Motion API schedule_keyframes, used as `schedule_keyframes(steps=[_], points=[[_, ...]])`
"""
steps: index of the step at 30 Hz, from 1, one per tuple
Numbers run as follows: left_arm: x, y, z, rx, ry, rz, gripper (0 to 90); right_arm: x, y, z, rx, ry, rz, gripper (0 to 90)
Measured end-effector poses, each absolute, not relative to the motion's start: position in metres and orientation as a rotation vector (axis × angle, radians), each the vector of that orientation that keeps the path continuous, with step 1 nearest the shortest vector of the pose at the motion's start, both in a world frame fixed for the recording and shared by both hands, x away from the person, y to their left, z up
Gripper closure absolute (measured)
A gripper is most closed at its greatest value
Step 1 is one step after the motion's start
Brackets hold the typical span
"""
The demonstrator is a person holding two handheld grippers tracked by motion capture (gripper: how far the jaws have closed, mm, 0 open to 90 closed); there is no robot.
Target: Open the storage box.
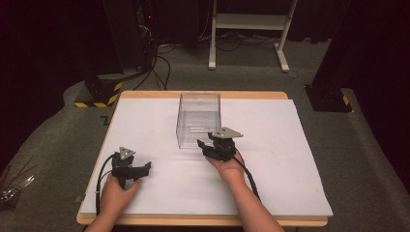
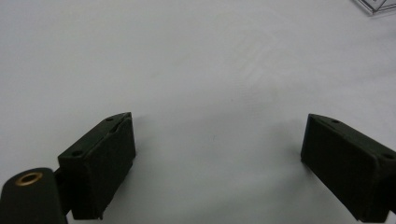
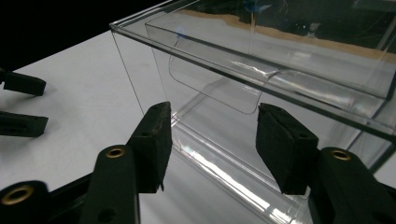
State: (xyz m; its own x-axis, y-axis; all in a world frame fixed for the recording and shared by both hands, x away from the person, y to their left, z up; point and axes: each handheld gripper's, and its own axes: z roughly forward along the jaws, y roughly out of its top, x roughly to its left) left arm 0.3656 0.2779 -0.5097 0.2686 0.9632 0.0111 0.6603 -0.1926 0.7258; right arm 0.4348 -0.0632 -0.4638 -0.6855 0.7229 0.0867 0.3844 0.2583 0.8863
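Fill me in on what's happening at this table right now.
A person sits at a white-covered table with a hand-held gripper in each hand. The right hand-held gripper is open and pointed at the near wall of a clear plastic box that stands toward the far side of the table; its jaws sit apart just in front of the box, gripping nothing. The left hand-held gripper is also open, low over bare table surface off to the left, away from the box.
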Motion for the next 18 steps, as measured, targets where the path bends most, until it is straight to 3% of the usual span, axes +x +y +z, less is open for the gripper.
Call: schedule_keyframes(steps=[7, 18], points=[[0.366, 0.278, -0.510, 1.935, 1.462, 0.642, 10.3, 0.441, -0.064, -0.466, 1.023, 2.182, 1.431, 48.3], [0.366, 0.278, -0.510, 1.932, 1.462, 0.642, 10.3, 0.447, -0.066, -0.465, 0.981, 2.192, 1.476, 58.4]])
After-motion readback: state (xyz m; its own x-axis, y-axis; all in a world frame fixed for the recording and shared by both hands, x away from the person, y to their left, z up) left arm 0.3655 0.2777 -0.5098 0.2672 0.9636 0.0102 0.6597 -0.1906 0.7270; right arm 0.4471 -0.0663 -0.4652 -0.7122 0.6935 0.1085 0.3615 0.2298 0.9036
